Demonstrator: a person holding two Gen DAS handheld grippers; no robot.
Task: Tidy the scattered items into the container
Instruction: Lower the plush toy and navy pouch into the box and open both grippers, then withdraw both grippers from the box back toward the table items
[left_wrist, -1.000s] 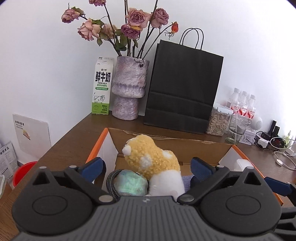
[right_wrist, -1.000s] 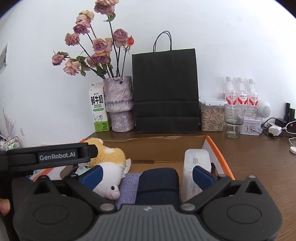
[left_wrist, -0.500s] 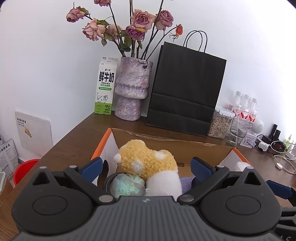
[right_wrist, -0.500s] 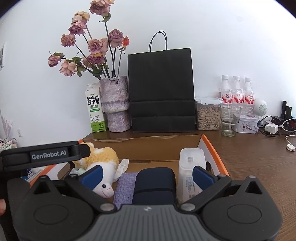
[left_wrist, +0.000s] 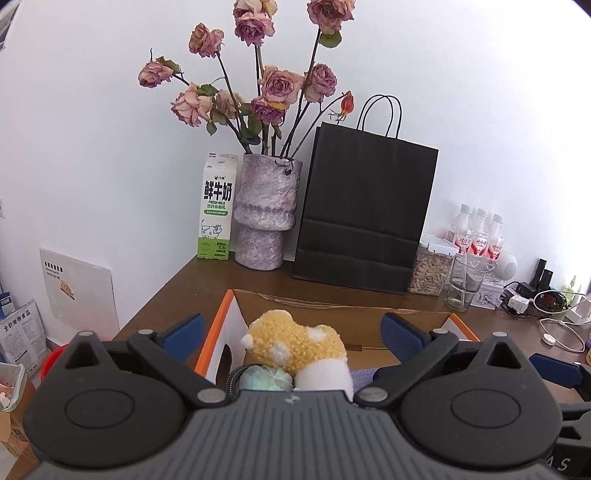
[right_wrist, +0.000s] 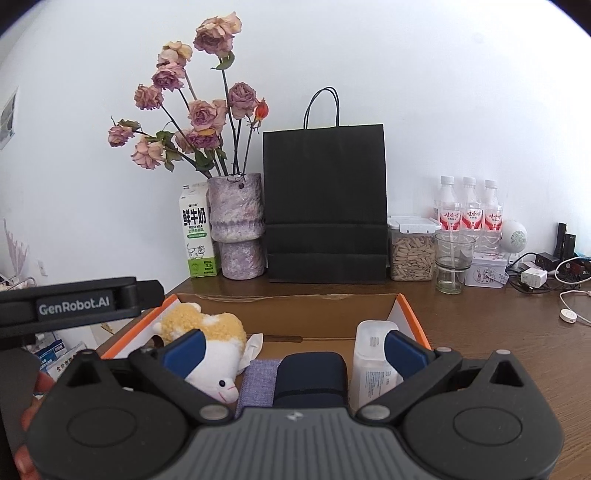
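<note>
A cardboard box (right_wrist: 406, 314) with orange edges sits open on the brown wooden tabletop (right_wrist: 498, 332). Inside the box, a fluffy toy sheep (right_wrist: 210, 343) lies at the left side. Its wool is yellow and bumpy and its face is white and soft. In the right view the sheep lies on its side with its face turned toward the camera. Just beside the sheep lies a purple cloth (right_wrist: 258, 380), then a dark blue pouch (right_wrist: 312, 376) with round corners, long way pointing toward the back wall of the box. A white plastic tub (right_wrist: 369, 354) stands at the right side of the box. In the left view a pale green soft lump (left_wrist: 264, 378) touches the sheep, with a grey woven cord (left_wrist: 232, 380) next to it.

The left gripper (left_wrist: 291, 332) is spread wide with nothing in it, above the sheep. The right gripper (right_wrist: 291, 347) is also spread wide and holds nothing, above the pouch.

Behind the box stand a black paper bag (right_wrist: 325, 203), a rough purple vase (right_wrist: 238, 229) with dry roses, and a milk carton (right_wrist: 195, 236).
</note>
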